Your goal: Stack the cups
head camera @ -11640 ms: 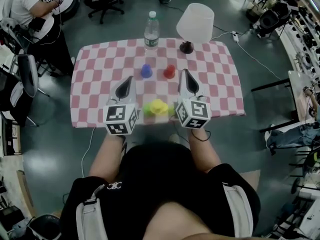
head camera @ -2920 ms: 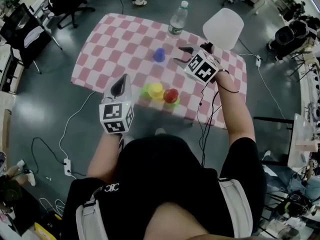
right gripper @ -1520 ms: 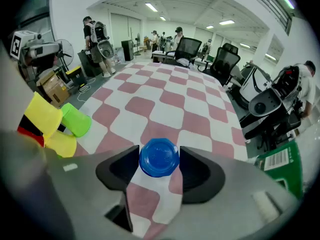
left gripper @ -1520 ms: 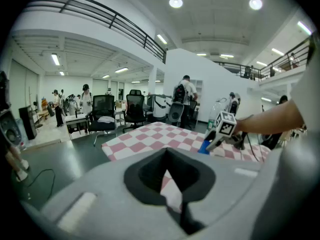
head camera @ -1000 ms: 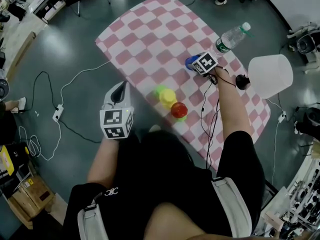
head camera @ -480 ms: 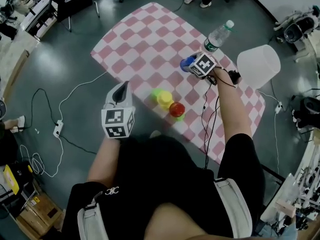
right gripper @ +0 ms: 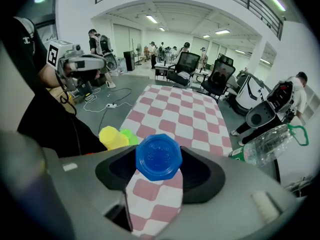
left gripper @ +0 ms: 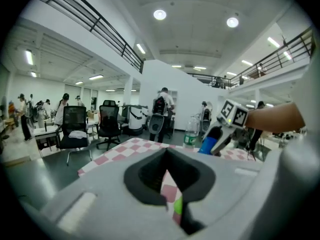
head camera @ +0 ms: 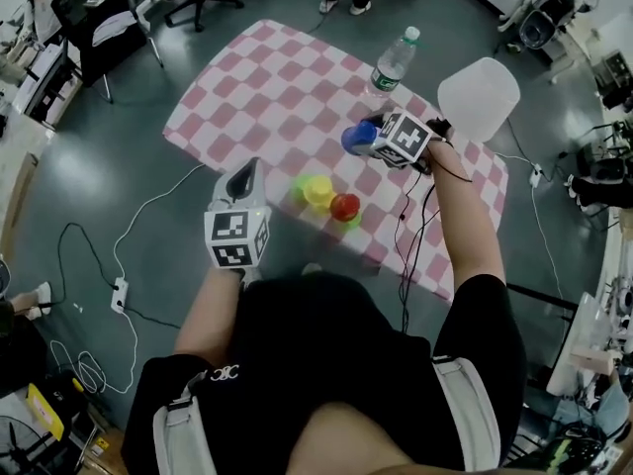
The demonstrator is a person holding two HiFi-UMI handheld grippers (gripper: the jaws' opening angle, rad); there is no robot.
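The right gripper's [head camera: 364,135] fingers clamp the blue cup [head camera: 351,139]; the red cup [head camera: 344,206] and yellow cup [head camera: 317,189] stand nearer the person, leftward. The left gripper [head camera: 242,174] is closed and empty.

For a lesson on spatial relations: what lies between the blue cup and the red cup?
Nothing but bare checked cloth lies between the blue cup and the red cup; the head view shows it.

Large lab-workshop hall — office chairs [left gripper: 109,124], mezzanine railings [left gripper: 95,26], floor cables [head camera: 148,206].
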